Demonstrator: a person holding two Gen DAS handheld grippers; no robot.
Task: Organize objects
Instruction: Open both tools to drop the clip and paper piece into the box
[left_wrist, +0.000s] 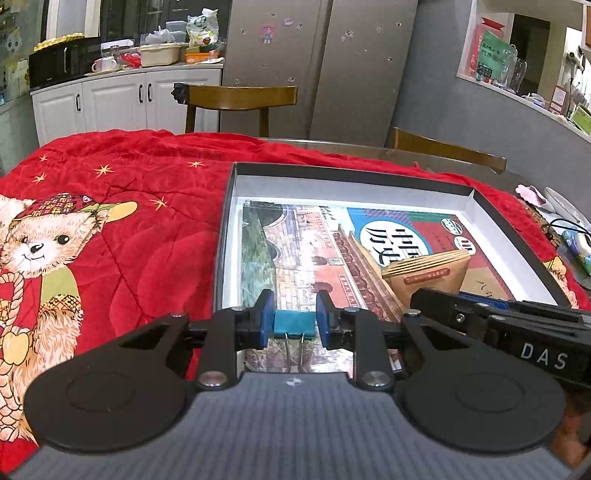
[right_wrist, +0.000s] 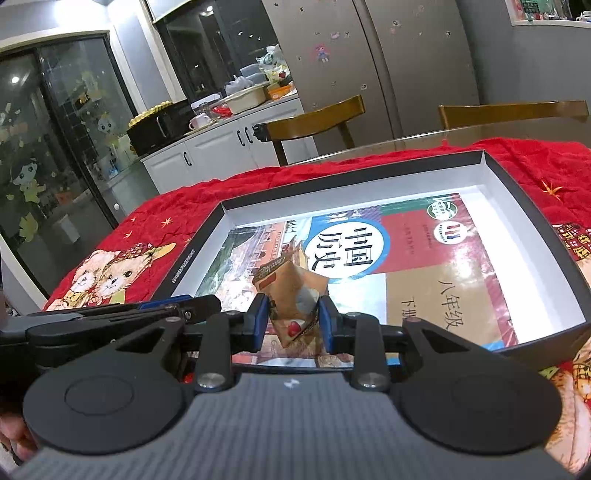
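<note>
The left gripper (left_wrist: 294, 320) clamps a small teal metal binder clip (left_wrist: 294, 325) by its stiff body, wire handles trailing toward six o'clock. The right gripper (right_wrist: 291, 320) pinches a light, crinkly brown paper sachet (right_wrist: 290, 295). Both hover over the shallow black-rimmed white cardboard box (right_wrist: 207, 236), above the glossy textbook (right_wrist: 424, 266) inside. The sachet probably crushes easily; gripping its sealed edge seems safest.

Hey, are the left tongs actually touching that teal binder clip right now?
Touching. The left wrist view shows the left tongs with both blue pads pressed flat against the sides of the teal binder clip, no gap on either side, above the book.
</note>
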